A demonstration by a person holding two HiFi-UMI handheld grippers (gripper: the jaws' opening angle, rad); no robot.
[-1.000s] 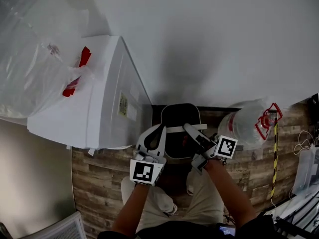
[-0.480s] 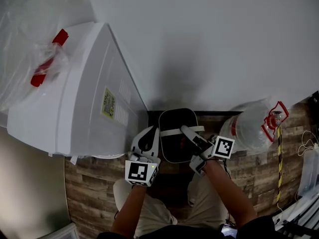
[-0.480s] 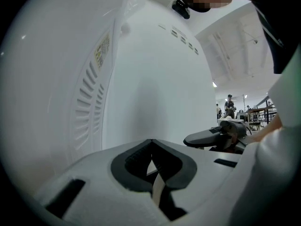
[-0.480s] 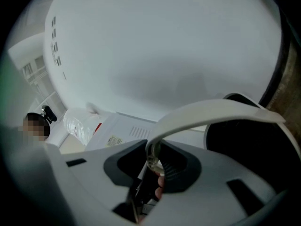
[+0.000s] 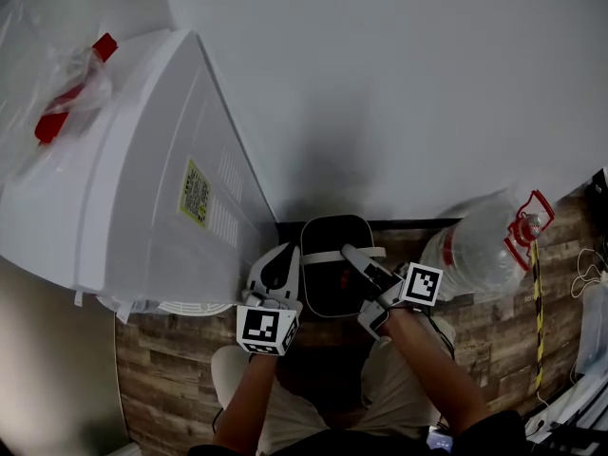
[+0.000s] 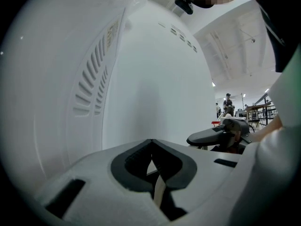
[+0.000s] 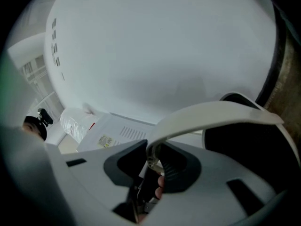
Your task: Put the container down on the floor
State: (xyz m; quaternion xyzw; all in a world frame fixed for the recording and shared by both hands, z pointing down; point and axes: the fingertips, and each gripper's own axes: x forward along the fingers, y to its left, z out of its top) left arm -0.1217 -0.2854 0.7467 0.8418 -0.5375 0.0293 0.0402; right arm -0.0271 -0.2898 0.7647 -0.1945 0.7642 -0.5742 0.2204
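The container (image 5: 328,283) is a black bin with a white bail handle (image 5: 344,254), seen from above against the wall's foot, over the wood floor (image 5: 180,350). My right gripper (image 5: 359,262) is shut on that handle; in the right gripper view the white handle (image 7: 216,113) arcs out of the closed jaws (image 7: 153,158) over the bin's dark inside (image 7: 247,149). My left gripper (image 5: 281,266) sits at the bin's left side. Its jaws (image 6: 151,160) are shut, with nothing visible between them. Whether the bin's base touches the floor is hidden.
A large white appliance (image 5: 142,188) with vents and a label stands close on the left, with a clear plastic bag (image 5: 57,74) on top. A big clear water bottle (image 5: 480,245) with a red handle lies to the right. Yellow-black tape (image 5: 537,302) runs along the floor.
Both grippers and the bin have shifted slightly left and up in the view, with the same grip on the handle. The appliance looms larger and the bottle nearer as the head camera moves.
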